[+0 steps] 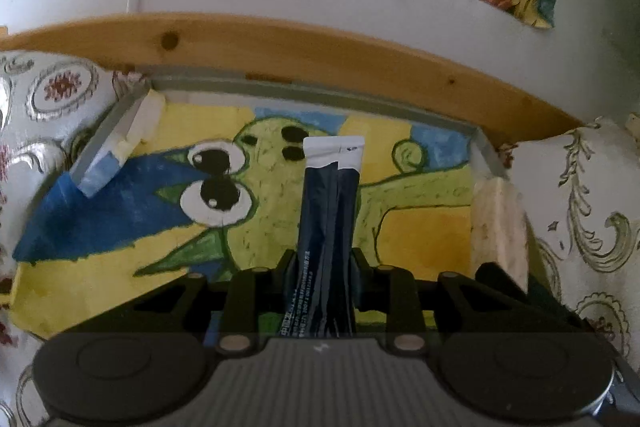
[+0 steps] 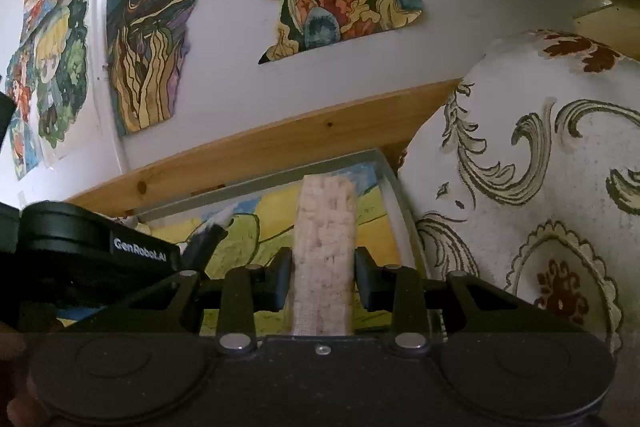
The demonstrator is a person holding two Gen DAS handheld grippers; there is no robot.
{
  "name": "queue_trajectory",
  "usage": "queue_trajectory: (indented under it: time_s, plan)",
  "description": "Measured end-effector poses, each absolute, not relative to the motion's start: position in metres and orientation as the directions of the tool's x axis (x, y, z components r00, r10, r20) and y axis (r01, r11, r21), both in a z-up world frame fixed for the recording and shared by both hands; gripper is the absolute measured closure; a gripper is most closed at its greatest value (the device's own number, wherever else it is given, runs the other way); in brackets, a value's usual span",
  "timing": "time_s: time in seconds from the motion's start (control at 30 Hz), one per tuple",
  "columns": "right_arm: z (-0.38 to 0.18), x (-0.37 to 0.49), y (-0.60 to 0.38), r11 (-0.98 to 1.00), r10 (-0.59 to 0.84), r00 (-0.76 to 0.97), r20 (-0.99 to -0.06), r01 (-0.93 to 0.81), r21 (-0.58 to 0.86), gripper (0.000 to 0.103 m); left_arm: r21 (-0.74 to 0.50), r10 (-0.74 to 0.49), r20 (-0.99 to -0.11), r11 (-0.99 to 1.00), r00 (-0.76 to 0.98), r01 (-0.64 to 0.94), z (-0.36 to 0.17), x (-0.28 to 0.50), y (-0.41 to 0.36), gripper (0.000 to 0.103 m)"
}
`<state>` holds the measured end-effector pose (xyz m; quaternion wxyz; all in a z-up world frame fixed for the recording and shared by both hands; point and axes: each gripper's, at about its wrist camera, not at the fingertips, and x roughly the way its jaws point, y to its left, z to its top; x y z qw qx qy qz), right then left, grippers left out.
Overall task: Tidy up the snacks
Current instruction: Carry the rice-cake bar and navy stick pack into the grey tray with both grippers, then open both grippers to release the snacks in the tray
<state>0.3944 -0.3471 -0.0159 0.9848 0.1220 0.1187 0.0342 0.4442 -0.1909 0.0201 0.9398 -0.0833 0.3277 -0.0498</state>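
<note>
My left gripper (image 1: 325, 263) is shut on a dark blue stick sachet (image 1: 329, 211) with a white top, held upright over a shallow tray (image 1: 312, 91) whose floor carries a yellow, green and blue cartoon painting. My right gripper (image 2: 322, 277) is shut on a pale beige wafer bar (image 2: 325, 251) in clear wrap, standing between the jaws over the tray (image 2: 280, 174) near its right wall. In the left wrist view the same bar (image 1: 498, 223) shows at the tray's right side. In the right wrist view the left gripper's body (image 2: 80, 243) and the sachet tip (image 2: 212, 227) show at left.
A wooden ledge (image 1: 320, 43) runs behind the tray against a white wall with painted pictures (image 2: 148, 39). A white cloth with floral and scroll patterns (image 2: 540, 167) surrounds the tray. A broken white and blue piece (image 1: 120, 147) leans at the tray's left corner.
</note>
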Motion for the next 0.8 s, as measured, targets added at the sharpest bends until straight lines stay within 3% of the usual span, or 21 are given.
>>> queue_trajectory:
  time_s: [0.27, 0.6, 0.8]
  plan:
    - [-0.017, 0.399, -0.349, 0.969, 0.084, 0.963, -0.258, -0.018, 0.248, 0.065, -0.234, -0.165, -0.638, 0.972, 0.753, 0.015, 0.016, 0.449, -0.183, 0.068]
    - [0.001, 0.386, -0.349, 0.977, 0.048, 0.969, -0.241, 0.005, 0.212, 0.043, -0.287, -0.134, -0.58, 0.957, 0.804, -0.047, 0.037, 0.43, -0.165, 0.029]
    - [0.031, 0.364, -0.343, 0.985, 0.025, 0.981, -0.191, 0.009, 0.175, 0.026, -0.312, -0.07, -0.486, 0.945, 0.871, -0.098, 0.065, 0.402, -0.142, 0.016]
